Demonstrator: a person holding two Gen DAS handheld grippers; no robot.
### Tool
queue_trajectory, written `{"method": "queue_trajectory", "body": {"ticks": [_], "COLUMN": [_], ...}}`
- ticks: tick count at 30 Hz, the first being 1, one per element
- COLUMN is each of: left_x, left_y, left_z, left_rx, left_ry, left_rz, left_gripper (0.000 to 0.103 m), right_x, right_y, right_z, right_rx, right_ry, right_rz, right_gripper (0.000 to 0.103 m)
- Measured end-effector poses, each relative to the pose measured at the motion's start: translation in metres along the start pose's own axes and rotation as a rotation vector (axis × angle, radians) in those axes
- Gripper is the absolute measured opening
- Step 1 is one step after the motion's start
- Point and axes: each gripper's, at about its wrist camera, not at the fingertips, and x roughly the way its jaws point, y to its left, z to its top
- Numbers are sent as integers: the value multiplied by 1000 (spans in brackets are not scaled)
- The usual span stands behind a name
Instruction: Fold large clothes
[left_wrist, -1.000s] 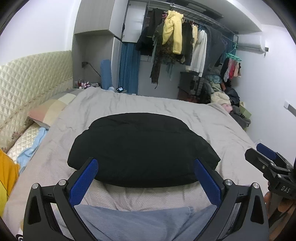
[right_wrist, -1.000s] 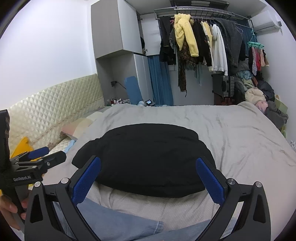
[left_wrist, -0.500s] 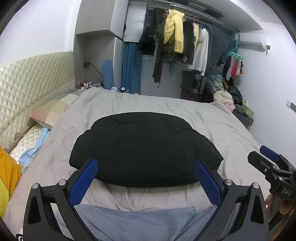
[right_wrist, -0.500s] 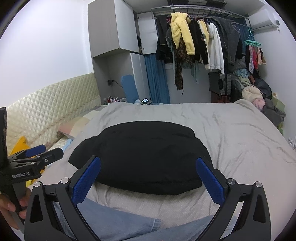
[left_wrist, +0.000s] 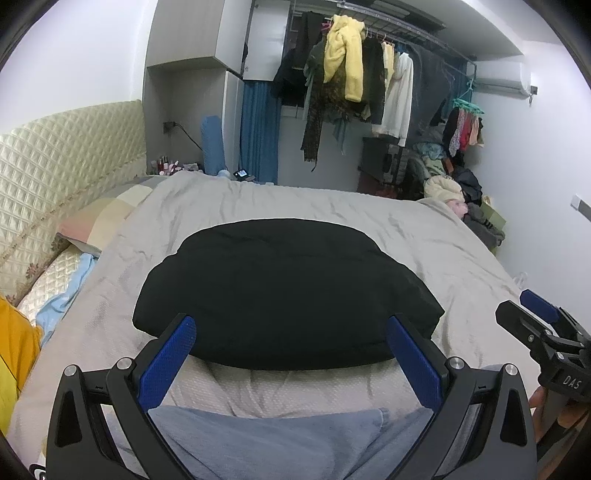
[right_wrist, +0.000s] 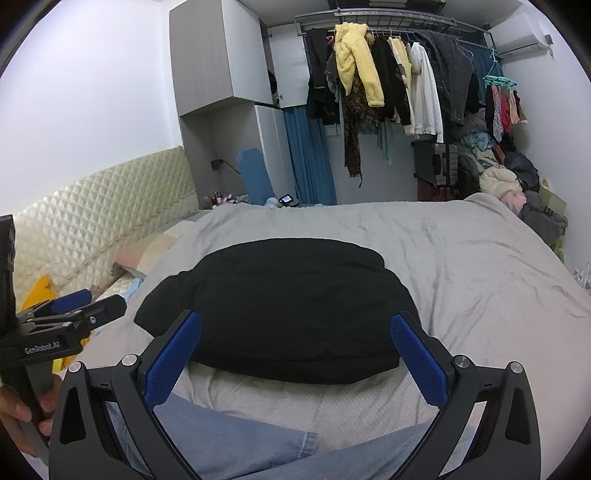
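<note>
Yellow cloth (left_wrist: 14, 354) at far left – cut off by frame edge, kind unclear. Left gripper (left_wrist: 290, 354) – jaws spread wide, nothing between them. Black garment (left_wrist: 284, 299) lies folded in rounded bundle mid-bed (left_wrist: 461, 251), beyond both jaws, untouched; near edge partly hidden behind blue pads. Denim item (right_wrist: 229, 439) nearest, cut off below. Right gripper (right_wrist: 295, 350) – jaws spread wide, empty. Holding hand (left_wrist: 546, 410) barely visible.
</note>
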Motion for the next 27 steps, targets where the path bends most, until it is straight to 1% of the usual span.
{"method": "queue_trajectory", "body": {"ticks": [3, 27], "left_x": [1, 4], "left_y": [-1, -4], "left_z": [1, 0], "left_rx": [0, 10], "left_ry": [1, 12], "left_rz": [2, -6], "left_gripper": [103, 103], "right_x": [2, 3], "right_y": [-2, -5], "right_z": [-1, -7], "right_rx": [7, 18], "right_ry": [4, 0], "right_rz": [9, -2], "right_gripper": [103, 103]}}
